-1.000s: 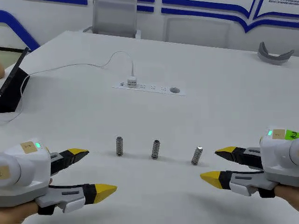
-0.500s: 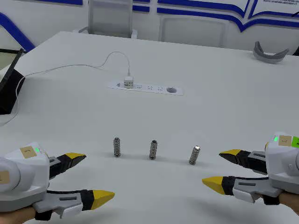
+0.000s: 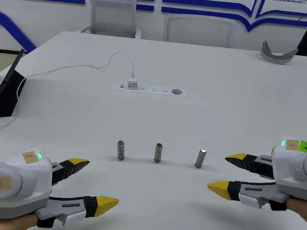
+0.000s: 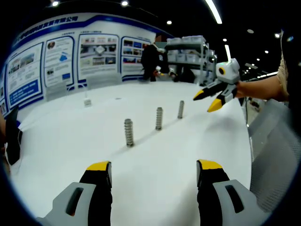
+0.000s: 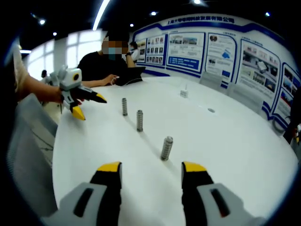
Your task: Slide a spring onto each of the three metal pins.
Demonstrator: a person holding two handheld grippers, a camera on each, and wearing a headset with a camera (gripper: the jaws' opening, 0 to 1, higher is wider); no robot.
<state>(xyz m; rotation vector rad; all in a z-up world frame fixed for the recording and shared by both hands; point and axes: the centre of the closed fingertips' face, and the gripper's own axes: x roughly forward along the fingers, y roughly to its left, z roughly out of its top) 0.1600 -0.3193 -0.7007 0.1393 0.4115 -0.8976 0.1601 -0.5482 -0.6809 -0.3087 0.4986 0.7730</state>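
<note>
Left gripper (image 3: 100, 182) lower left, right gripper (image 3: 218, 171) lower right: I hold both wide and empty, clear of the mid-frame pins (image 3: 159, 153), so no seated spring (image 3: 121, 150) gets knocked.

Three metal pins stand in a row on the white tabletop (image 3: 230, 105), set apart from one another: the left pin (image 3: 121, 150), the middle pin (image 3: 158, 153) and the right pin (image 3: 200, 158). Each seems to carry a grey coil spring (image 4: 129, 132) round it from the base almost to the top, though the coils are small in view. The left and middle pins stand upright, while the right pin leans slightly, with a shiny bare tip above its coils.
</note>
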